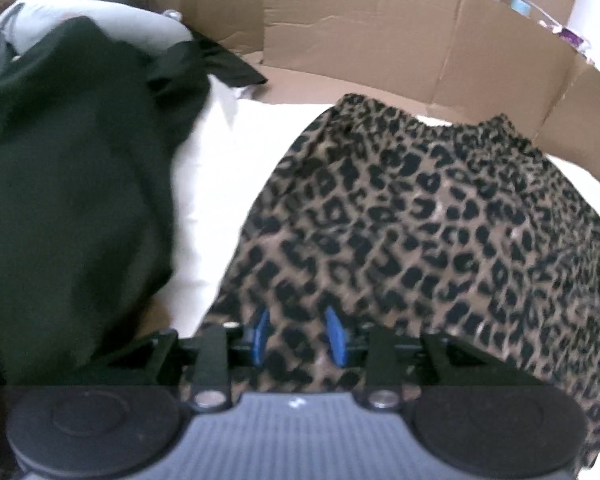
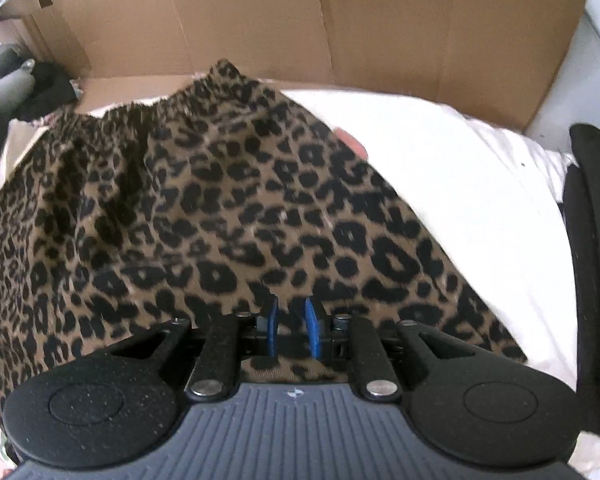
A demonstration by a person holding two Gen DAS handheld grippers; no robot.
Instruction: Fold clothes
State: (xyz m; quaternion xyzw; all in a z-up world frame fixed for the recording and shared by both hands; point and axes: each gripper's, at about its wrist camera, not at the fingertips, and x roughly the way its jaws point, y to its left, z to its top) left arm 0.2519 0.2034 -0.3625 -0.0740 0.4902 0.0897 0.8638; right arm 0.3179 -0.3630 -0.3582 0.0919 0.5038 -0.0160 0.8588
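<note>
A leopard-print skirt point(image 1: 420, 220) lies spread on a white sheet point(image 1: 228, 168), its gathered waistband at the far edge. In the left wrist view my left gripper point(image 1: 298, 330) sits at the skirt's near edge, with printed cloth filling the gap between its blue pads point(image 1: 336, 334). The right wrist view shows the same skirt point(image 2: 220, 200) from its other side. There my right gripper point(image 2: 292, 326) has its blue pads point(image 2: 311, 328) close together, pinching a fold of the near edge. Both near corners are hidden under the grippers.
A black garment point(image 1: 72, 180) lies left of the skirt, with grey clothing point(image 1: 80, 16) behind it. Flattened cardboard point(image 1: 380, 28) point(image 2: 340, 20) stands along the far side. A black padded object point(image 2: 592, 260) borders the white sheet point(image 2: 460, 184) on the right.
</note>
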